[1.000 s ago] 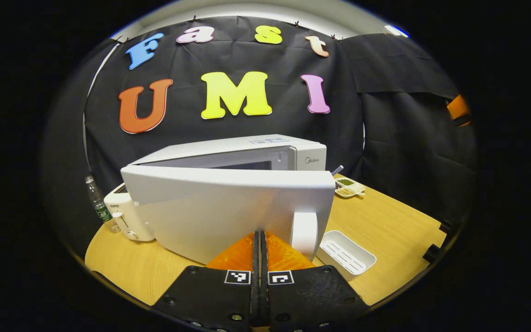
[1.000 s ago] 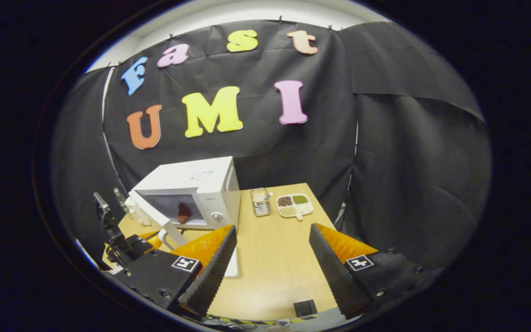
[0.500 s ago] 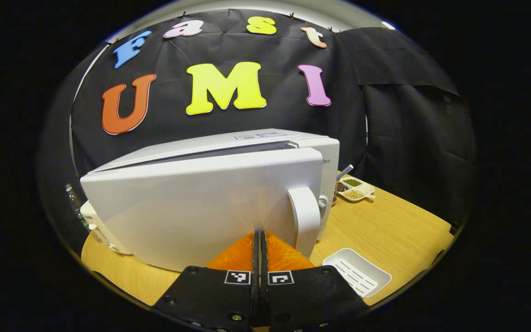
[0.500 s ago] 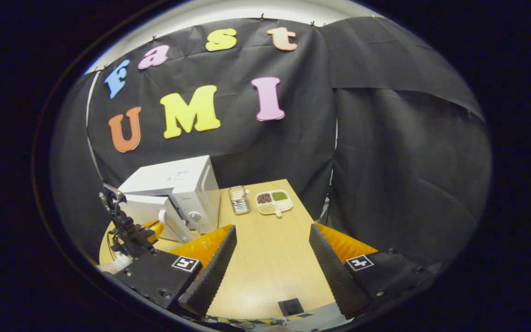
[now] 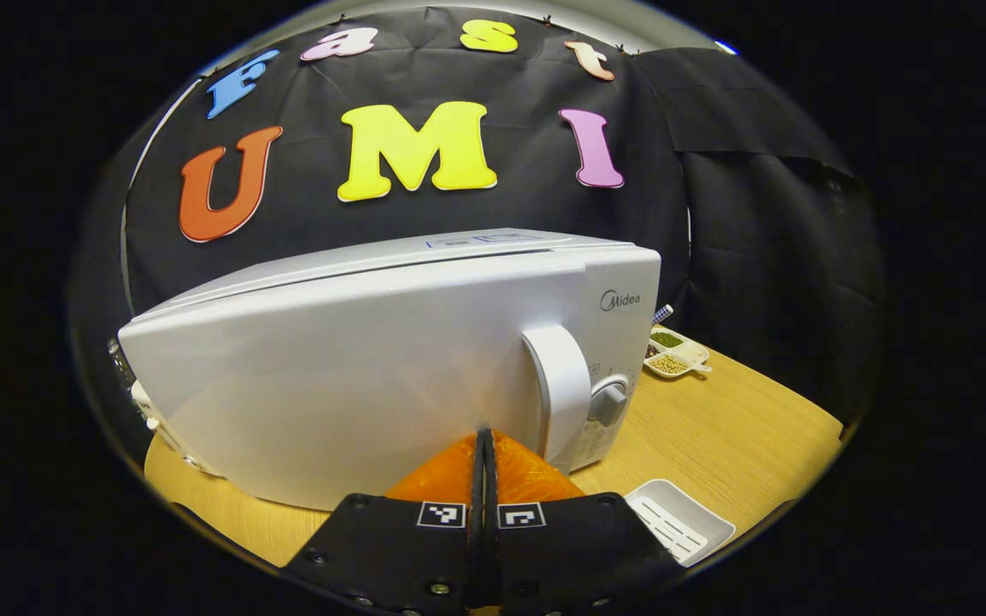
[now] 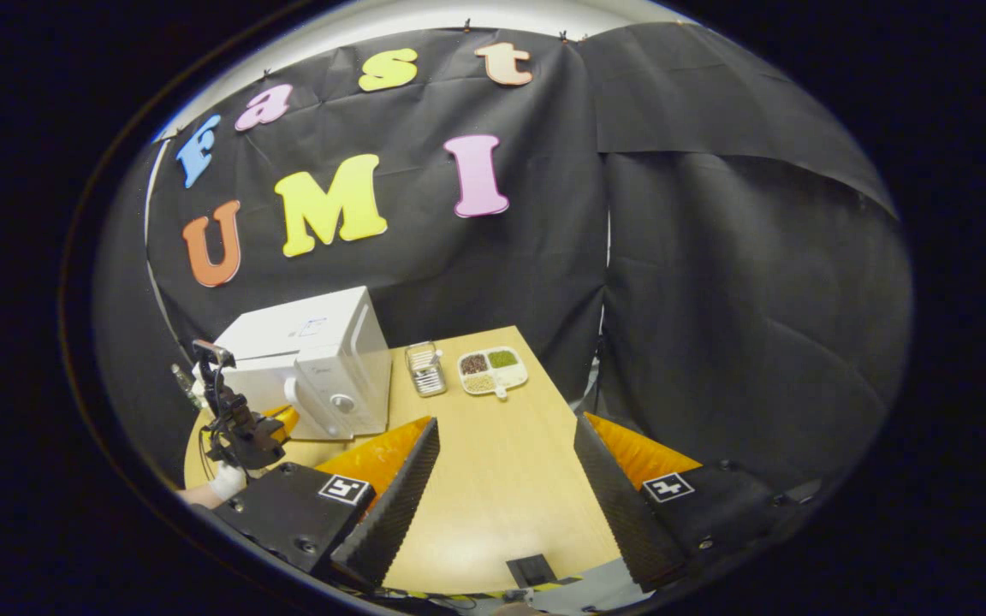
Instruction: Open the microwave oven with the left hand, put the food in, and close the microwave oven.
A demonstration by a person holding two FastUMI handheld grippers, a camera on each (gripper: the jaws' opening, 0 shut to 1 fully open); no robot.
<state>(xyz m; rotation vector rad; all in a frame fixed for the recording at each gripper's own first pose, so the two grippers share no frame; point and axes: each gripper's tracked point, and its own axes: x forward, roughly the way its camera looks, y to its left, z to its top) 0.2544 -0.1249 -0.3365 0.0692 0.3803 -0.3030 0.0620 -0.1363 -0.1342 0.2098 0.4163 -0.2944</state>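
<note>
Left gripper view: the left gripper (image 5: 484,441) sits at bottom centre, its two fingers pressed flat together with nothing between them, tips touching the lower face of the microwave door (image 5: 347,385). The door fills the middle of the frame and lies flush, or very nearly so, with the microwave oven (image 5: 493,252); whether it is latched cannot be told. The food is hidden behind the door. The door handle (image 5: 561,393) stands upright just right of the fingertips, with the control knob (image 5: 608,400) beside it. At lower right a white tray (image 5: 681,526) lies on the worktop (image 5: 741,428); a divided dish (image 5: 673,352) sits further back at right.

Right gripper view: at lower left the left gripper (image 6: 275,421) is held level against the microwave oven (image 6: 305,359) front, a hand (image 6: 215,483) behind it. A small metal container (image 6: 424,368) and the divided dish (image 6: 491,370) stand at centre, near the back of the worktop (image 6: 493,462). The right gripper (image 6: 506,432) occupies the bottom of the frame, fingers spread wide apart, holding nothing, poised above the bare worktop well apart from the oven.
</note>
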